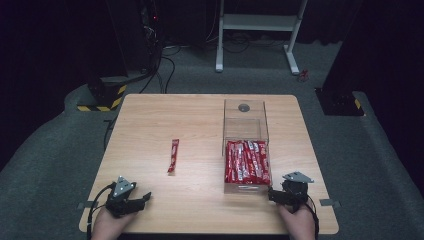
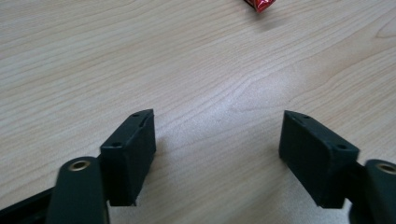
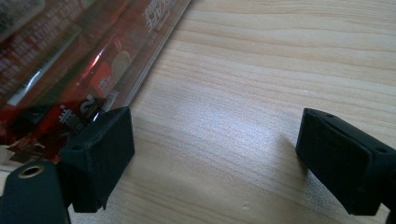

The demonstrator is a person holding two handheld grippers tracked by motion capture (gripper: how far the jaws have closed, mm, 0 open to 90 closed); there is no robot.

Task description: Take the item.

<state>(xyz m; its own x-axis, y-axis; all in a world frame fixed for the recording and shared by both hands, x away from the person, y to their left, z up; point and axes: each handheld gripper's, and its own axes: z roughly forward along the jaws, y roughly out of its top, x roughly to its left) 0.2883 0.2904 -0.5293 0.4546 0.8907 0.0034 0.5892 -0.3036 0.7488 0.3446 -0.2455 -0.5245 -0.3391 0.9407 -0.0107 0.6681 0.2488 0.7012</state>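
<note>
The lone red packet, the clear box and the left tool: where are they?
Lone red packet (image 1: 173, 155): high view, its middle.
Clear box (image 1: 244, 101): high view, far rim.
Left tool (image 1: 145, 197): high view, between its tips.

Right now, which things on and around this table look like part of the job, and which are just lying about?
Likely part of the job:
loose red packet on the table
clear box with red packets in its near half
left gripper and right gripper, both open

Just lying about:
white frame on the floor
cables
</note>
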